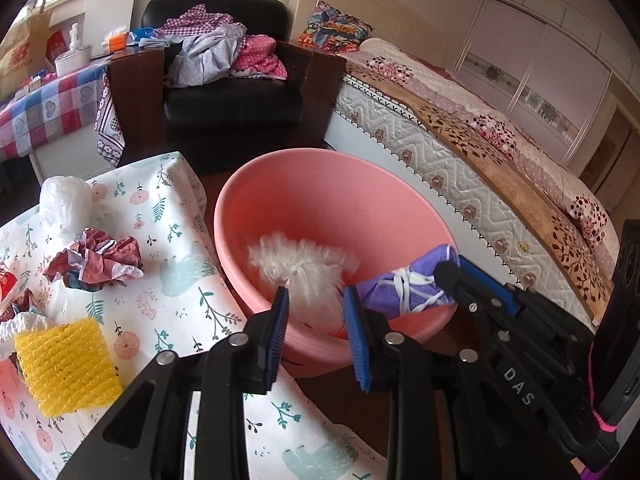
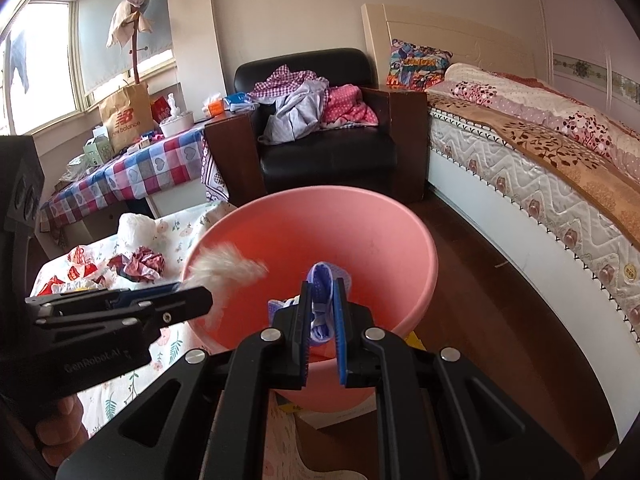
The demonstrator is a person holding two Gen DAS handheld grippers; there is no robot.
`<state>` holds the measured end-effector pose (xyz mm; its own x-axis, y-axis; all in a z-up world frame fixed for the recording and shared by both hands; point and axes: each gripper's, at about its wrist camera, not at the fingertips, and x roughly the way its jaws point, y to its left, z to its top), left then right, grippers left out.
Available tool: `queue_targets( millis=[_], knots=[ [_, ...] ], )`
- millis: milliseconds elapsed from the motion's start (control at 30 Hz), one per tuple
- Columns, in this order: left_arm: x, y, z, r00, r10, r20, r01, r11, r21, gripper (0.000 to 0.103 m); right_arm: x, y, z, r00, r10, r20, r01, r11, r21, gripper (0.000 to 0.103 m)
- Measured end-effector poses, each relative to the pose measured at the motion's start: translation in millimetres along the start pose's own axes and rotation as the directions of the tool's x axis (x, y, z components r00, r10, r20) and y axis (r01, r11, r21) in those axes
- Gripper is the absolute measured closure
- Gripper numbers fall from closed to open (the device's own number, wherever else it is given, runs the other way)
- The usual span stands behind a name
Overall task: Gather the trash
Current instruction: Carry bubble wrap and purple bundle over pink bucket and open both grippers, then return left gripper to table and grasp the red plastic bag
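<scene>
A pink basin [image 1: 320, 200] [image 2: 320, 232] stands beside the table with the floral cloth [image 1: 180, 280]. My left gripper [image 1: 316, 296] [image 2: 208, 300] is open over the basin's near rim. A white fluffy tuft [image 1: 304, 276] [image 2: 224, 272], blurred, lies just past its fingertips inside the basin, and the pads do not press on it. Over the basin's right side, my right gripper [image 2: 322, 300] [image 1: 452, 276] is shut on a purple bundle tied with white strings [image 2: 320, 280] [image 1: 400, 292].
On the floral cloth lie a white plastic ball [image 1: 66, 204], a crumpled red-and-white wrapper [image 1: 100, 260] and a yellow foam net [image 1: 64, 364]. A black armchair [image 1: 232, 108] piled with clothes stands behind, a bed [image 1: 480, 152] to the right and a checked table [image 1: 44, 108] at the far left.
</scene>
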<state>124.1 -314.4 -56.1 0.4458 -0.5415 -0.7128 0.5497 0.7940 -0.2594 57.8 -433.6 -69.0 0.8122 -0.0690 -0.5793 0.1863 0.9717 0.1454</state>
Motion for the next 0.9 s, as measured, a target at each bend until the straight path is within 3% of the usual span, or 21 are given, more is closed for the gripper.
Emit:
queue_targets(
  millis=[200, 400, 900],
  knots=[
    [-9.3, 1.4, -3.4, 1.0, 0.005, 0.025, -0.005, 1.0, 0.003, 0.067, 4.9, -1.8, -2.3, 0.999, 0.013, -0.039, -0.013, 1.0, 0.016, 0.089],
    [-21.7, -3.7, -8.1, 0.999, 0.004, 0.05, -0.005, 1.0, 0.024, 0.063, 0.8, -1.6, -1.7, 0.999, 0.02, -0.029, -0.02, 1.0, 0.019, 0.071],
    [-73.8, 5.5, -24.5, 0.991, 0.024, 0.13, -0.023, 1.0, -0.009, 0.059, -30.5, 34.2, 0.2, 0.997, 0.076, 0.022, -0.074, 0.995, -0.061, 0.07]
  ],
)
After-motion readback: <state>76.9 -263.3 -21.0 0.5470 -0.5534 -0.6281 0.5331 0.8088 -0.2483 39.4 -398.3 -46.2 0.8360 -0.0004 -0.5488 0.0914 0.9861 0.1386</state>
